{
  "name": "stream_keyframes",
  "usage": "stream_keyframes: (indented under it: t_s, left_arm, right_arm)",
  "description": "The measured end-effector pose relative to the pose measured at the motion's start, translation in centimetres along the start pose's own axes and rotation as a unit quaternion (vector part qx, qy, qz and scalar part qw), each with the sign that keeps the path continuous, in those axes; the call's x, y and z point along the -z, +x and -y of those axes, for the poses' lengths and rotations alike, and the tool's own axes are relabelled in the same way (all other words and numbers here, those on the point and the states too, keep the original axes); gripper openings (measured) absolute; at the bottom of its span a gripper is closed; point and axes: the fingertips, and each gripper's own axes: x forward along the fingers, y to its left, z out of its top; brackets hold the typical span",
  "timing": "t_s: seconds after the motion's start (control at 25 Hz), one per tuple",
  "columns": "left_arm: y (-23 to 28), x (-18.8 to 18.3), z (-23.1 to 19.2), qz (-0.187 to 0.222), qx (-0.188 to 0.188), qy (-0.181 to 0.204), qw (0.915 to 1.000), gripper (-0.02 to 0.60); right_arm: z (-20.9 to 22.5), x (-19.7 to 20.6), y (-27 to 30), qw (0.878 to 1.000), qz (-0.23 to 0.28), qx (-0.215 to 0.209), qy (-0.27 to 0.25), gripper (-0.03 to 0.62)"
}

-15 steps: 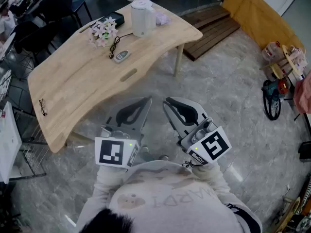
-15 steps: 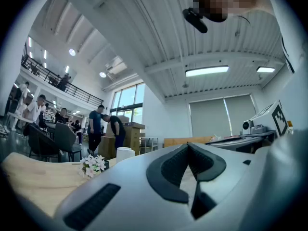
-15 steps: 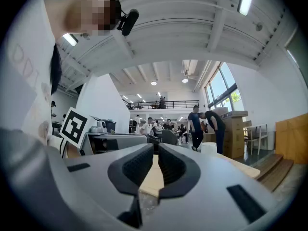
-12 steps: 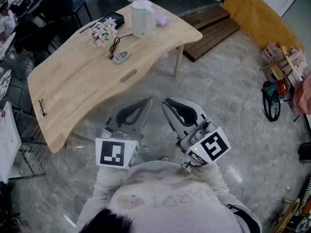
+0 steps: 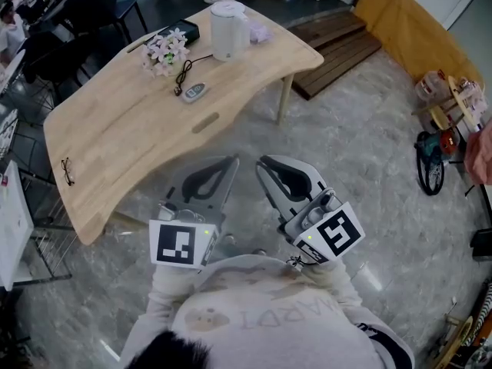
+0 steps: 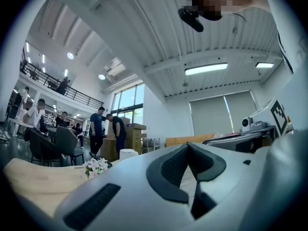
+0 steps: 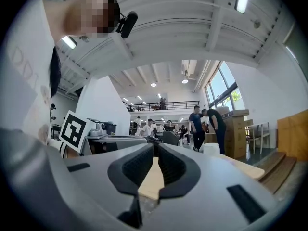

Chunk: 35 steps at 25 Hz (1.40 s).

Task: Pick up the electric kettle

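Observation:
The white electric kettle (image 5: 224, 29) stands upright at the far end of the wooden table (image 5: 131, 137), next to a bunch of pale flowers (image 5: 163, 51). It shows small and distant in the left gripper view (image 6: 127, 154) and in the right gripper view (image 7: 210, 148). My left gripper (image 5: 233, 160) and right gripper (image 5: 261, 162) are held side by side close to the person's chest, over the floor and well short of the table. Both point level towards the table. Each has its jaws shut with nothing between them, as the left gripper (image 6: 187, 146) and the right gripper (image 7: 155, 147) show in their own views.
On the table lie a black cable (image 5: 182, 69), a small grey remote (image 5: 192, 91), a dark book (image 5: 181, 31) and a pair of glasses (image 5: 68, 169). Black chairs (image 5: 84, 14) stand beyond it, wooden steps (image 5: 338, 41) to the right. People stand in the background (image 7: 211, 126).

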Motion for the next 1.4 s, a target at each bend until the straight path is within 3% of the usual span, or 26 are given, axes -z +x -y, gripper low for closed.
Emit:
stream_keyframes:
  t_s: [0.28,0.64,0.92,1.4]
  left_arm:
    - [0.3,0.3,-2.9,0.008,0.004,-0.002,1.0000,0.000]
    - [3.3,2.0,-5.9,0.012,0.020,-0.027,0.9993,0.000]
    - [9.5,2.8,-7.5,0.010,0.011,-0.029,0.9995,0.000]
    - [24.0,2.0,-8.9,0.012,-0.049,-0.022,0.9985,0.000]
  right_arm:
    - [0.3,0.0,2.5,1.000,0.018,0.004,0.013,0.044]
    - [2.7,1.4,4.7,0.999,0.002,0.040,0.017,0.045]
    - [8.9,1.9,7.7,0.999,0.009,0.034,0.018,0.044]
    - [23.8,0.5,12.3,0.999,0.018,-0.022,0.021,0.046]
